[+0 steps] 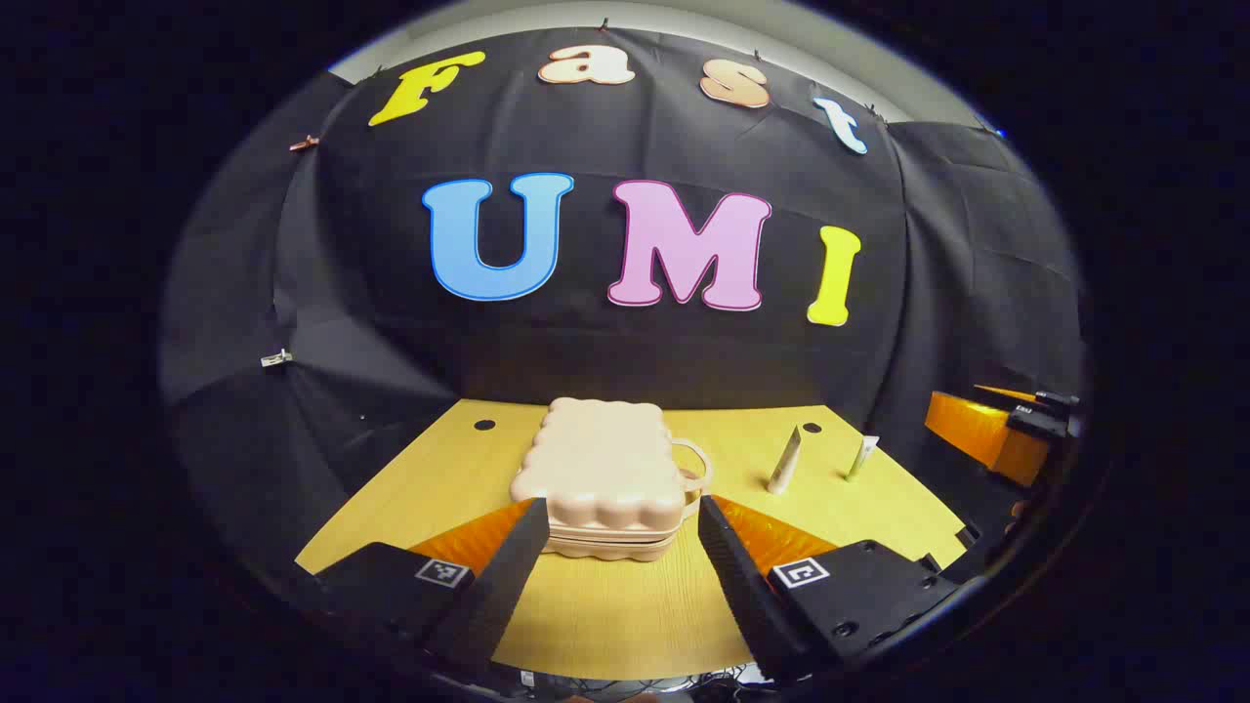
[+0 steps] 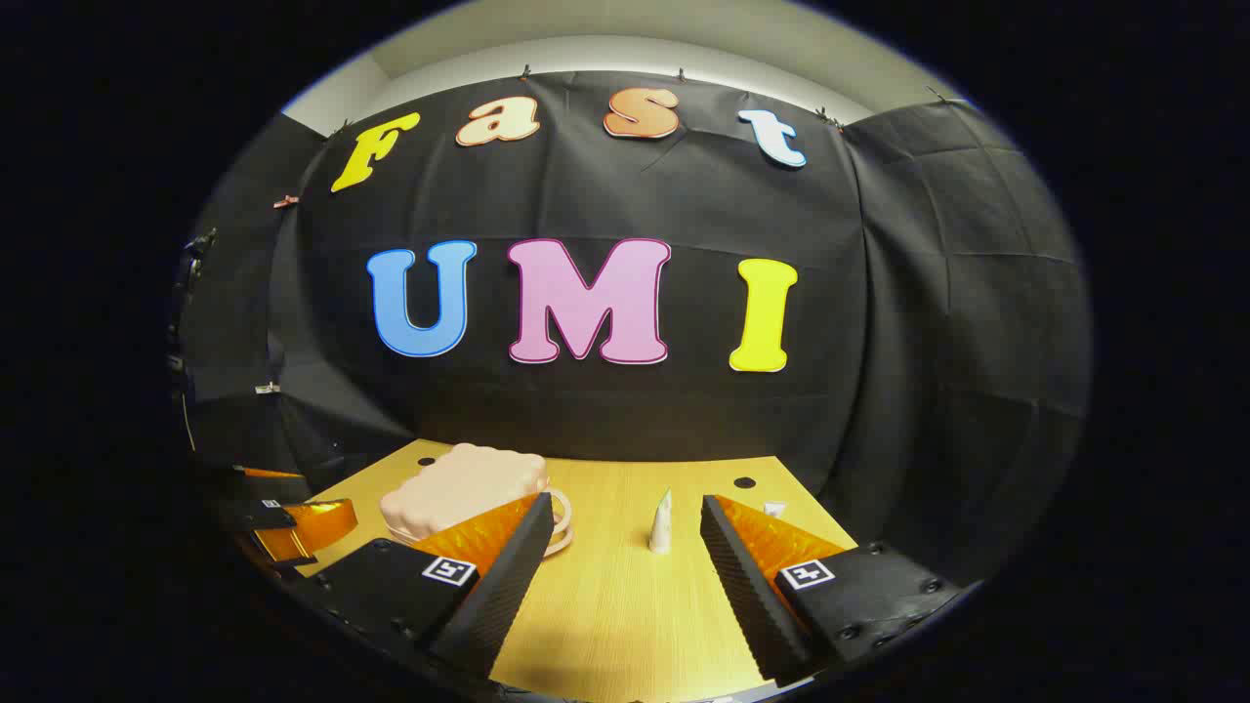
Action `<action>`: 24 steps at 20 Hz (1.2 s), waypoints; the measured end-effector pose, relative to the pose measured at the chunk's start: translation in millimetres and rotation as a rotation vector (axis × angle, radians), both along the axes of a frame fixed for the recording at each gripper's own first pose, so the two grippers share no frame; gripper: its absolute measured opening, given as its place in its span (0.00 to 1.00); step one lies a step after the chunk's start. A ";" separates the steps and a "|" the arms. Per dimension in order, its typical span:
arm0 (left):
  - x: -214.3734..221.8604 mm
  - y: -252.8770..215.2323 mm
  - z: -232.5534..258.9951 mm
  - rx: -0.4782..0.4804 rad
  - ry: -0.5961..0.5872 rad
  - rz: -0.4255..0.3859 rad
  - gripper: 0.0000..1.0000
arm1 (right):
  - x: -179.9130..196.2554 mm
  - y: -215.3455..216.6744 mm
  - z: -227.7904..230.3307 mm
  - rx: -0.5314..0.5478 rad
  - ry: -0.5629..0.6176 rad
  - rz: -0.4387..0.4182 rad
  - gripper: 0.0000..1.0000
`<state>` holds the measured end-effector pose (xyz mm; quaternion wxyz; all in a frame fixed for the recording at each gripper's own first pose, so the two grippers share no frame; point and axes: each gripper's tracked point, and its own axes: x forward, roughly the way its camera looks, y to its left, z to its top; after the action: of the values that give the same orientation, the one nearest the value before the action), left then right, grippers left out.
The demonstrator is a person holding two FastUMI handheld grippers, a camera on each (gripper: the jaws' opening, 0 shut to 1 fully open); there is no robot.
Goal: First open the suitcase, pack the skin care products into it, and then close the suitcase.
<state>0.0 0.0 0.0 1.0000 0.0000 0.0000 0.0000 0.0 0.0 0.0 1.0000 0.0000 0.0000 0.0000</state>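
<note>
A small beige suitcase (image 1: 605, 469) with a scalloped lid lies flat and closed on the wooden table (image 1: 605, 615), its handle (image 1: 691, 464) pointing right. My left gripper (image 1: 617, 513) is open just in front of it, fingers on either side of its near edge. Right of the case stand two skin care tubes: a white one (image 1: 785, 461) and a smaller one (image 1: 862, 456). In the right gripper view the suitcase (image 2: 464, 493) sits at the left and the white tube (image 2: 662, 522) stands between the fingers of my open right gripper (image 2: 620, 510), a little way ahead. The smaller tube (image 2: 773, 509) peeks over the right finger.
Black cloth walls close in the table at the back and both sides. Two dark cable holes (image 1: 484, 425) (image 1: 811, 427) mark the table's far corners. The other gripper appears at the right edge of the left gripper view (image 1: 1016, 430) and at the left edge of the right gripper view (image 2: 293, 522).
</note>
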 end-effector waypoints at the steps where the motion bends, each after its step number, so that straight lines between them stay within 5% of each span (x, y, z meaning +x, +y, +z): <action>1: 3.6 1.0 1.5 -0.004 0.000 0.005 0.97 | 6.8 1.2 0.9 0.005 0.000 0.007 0.96; 16: 54.4 -13.5 5.2 0.025 0.044 0.029 0.97 | 55.8 -16.5 -16.9 0.036 0.062 0.037 0.96; 24: 141.6 -82.7 7.3 0.038 0.089 -0.035 0.97 | 73.9 -64.3 -27.1 0.000 0.093 0.013 0.97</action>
<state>141.6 -82.7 7.3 0.9987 0.0189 0.0445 -0.0173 73.9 -64.3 -27.1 0.9989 -0.0001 0.0467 0.0067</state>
